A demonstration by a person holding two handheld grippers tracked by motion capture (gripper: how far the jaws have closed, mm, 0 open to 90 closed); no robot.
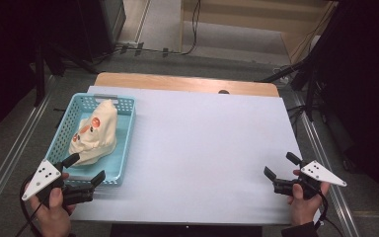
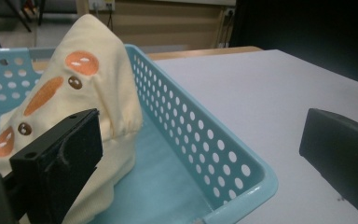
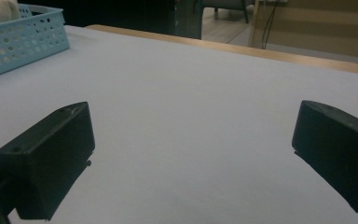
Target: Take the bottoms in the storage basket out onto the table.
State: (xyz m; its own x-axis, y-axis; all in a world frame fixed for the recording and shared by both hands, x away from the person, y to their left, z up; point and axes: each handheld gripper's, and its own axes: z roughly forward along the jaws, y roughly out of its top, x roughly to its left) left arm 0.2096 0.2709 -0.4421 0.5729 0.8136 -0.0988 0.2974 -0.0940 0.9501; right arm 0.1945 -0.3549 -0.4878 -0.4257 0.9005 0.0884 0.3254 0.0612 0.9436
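A cream cloth item (image 1: 94,133) with orange and brown spots lies heaped in a light blue perforated basket (image 1: 126,143) at the table's left. My left gripper (image 1: 85,169) hovers at the basket's near end, open, one jaw by the cloth (image 2: 98,88) and the other outside the basket wall (image 2: 200,140). At the right front of the table my right gripper (image 1: 281,165) stands open over bare white surface, nothing between its jaws. From the right gripper view the basket (image 3: 21,39) shows far off at the upper left.
A white sheet (image 1: 202,148) covers most of the wooden table (image 1: 187,83). Dark stands and cables surround the table on the floor beyond. A small dark spot (image 1: 223,92) sits at the sheet's far edge.
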